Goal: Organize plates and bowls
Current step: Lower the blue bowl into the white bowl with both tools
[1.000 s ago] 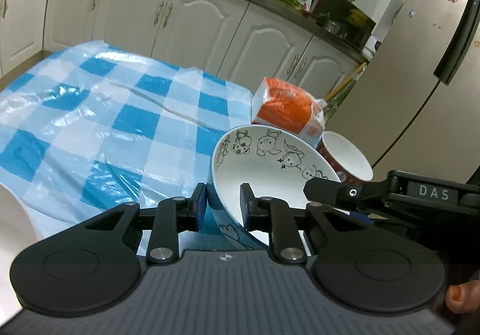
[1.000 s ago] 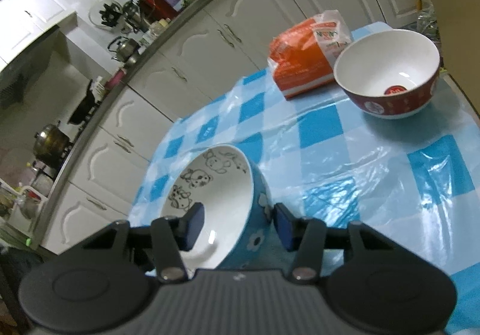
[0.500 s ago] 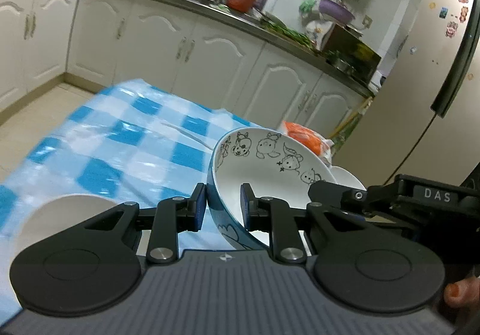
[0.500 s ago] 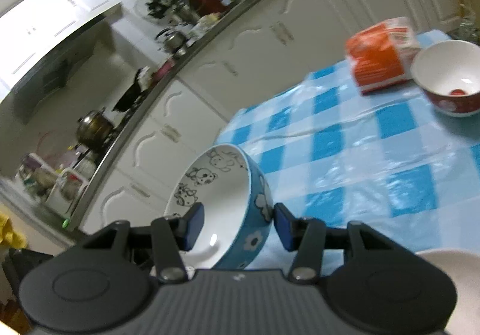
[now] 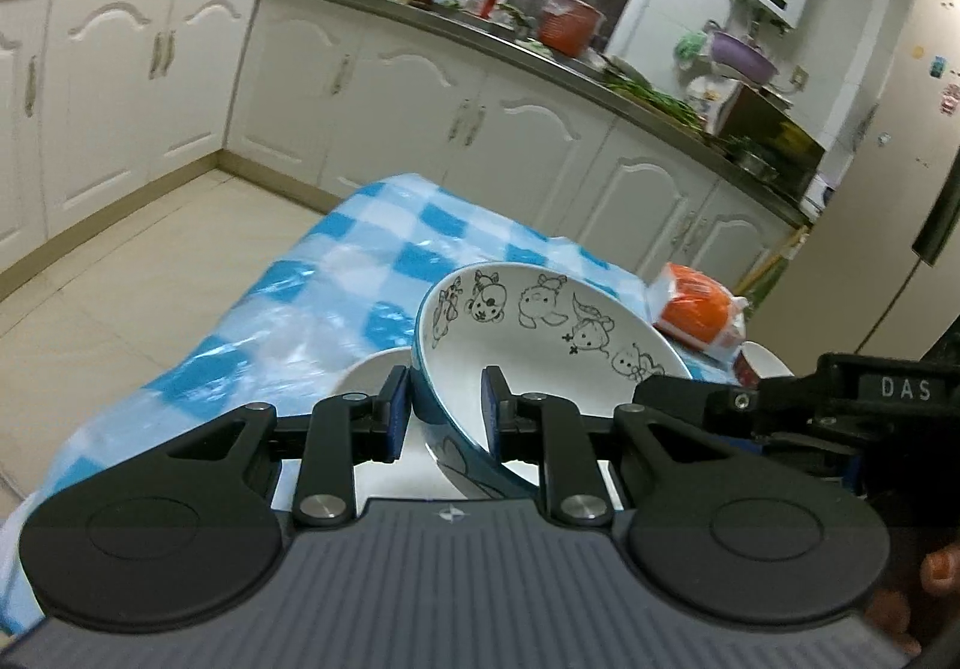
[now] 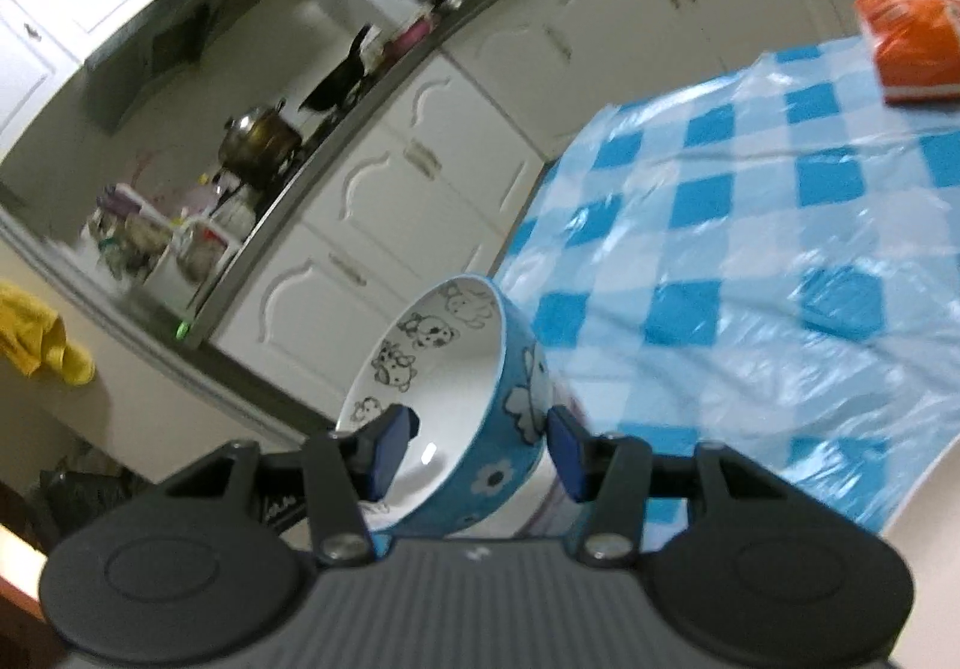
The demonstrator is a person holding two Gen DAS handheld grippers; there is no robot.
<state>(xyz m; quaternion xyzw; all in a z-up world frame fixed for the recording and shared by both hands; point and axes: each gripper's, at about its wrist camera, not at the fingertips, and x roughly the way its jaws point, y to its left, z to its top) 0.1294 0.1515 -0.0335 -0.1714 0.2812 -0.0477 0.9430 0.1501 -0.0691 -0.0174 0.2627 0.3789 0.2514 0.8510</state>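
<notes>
A blue bowl point(image 5: 540, 333) with cartoon animals drawn inside is held in the air by both grippers. My left gripper point(image 5: 447, 420) is shut on its near rim. My right gripper point(image 6: 477, 450) is shut on the opposite rim of the blue bowl point(image 6: 480, 399). The bowl hangs over a white plate point(image 5: 372, 375) at the near left of the blue checked table point(image 5: 372, 255). A red-and-white bowl point(image 5: 759, 363) shows partly at the right, behind the right gripper's body.
An orange packet point(image 5: 699, 312) lies at the table's far right; it also shows in the right wrist view point(image 6: 912, 48). White kitchen cabinets point(image 5: 390, 93) and a cluttered counter run behind. The table's left edge drops to a tiled floor point(image 5: 108, 279).
Both grippers carried the blue bowl leftward and nearer along the table, away from the red bowl and packet. The white plate has come into view under the bowl.
</notes>
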